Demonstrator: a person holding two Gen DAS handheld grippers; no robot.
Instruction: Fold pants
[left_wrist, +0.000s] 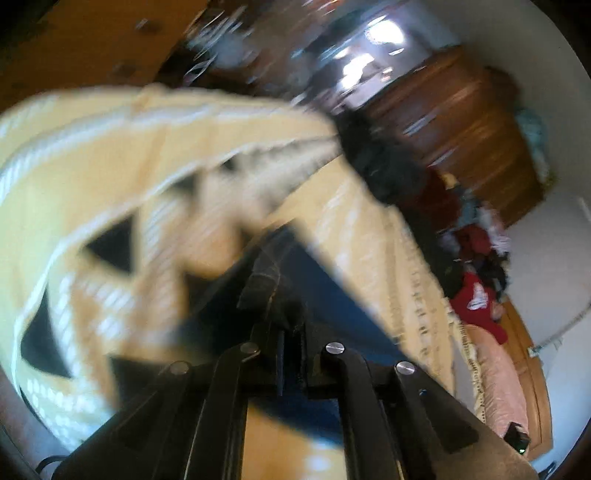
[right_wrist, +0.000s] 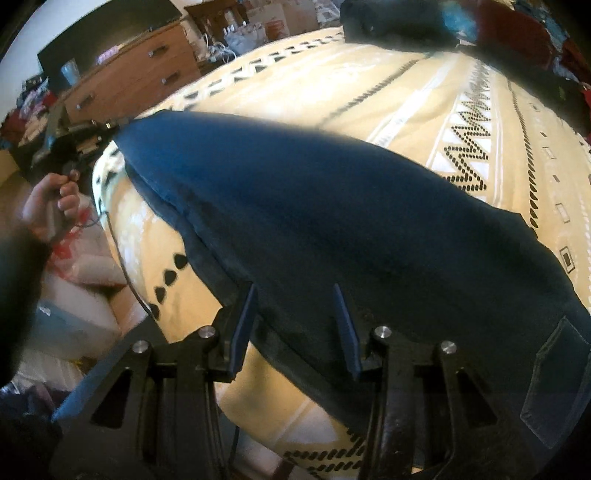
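Observation:
Dark blue pants (right_wrist: 332, 221) lie stretched across a cream patterned bedspread (right_wrist: 369, 92), a back pocket (right_wrist: 554, 376) showing at the lower right. My right gripper (right_wrist: 297, 295) is open, its blue pads (right_wrist: 345, 328) just above the near edge of the pants. My left gripper (left_wrist: 291, 332) is shut on the hem of the pants (left_wrist: 266, 284). It also shows in the right wrist view (right_wrist: 85, 136) at the far left end of the pants, with the hand (right_wrist: 51, 206) holding it. The left wrist view is motion-blurred.
A pile of dark and red clothes (right_wrist: 498, 29) lies at the bed's far side. A wooden dresser (right_wrist: 136, 77) stands beyond the bed's left end. Bags and clutter (right_wrist: 74, 295) sit on the floor at the left. A cable (right_wrist: 122, 258) hangs from the left gripper.

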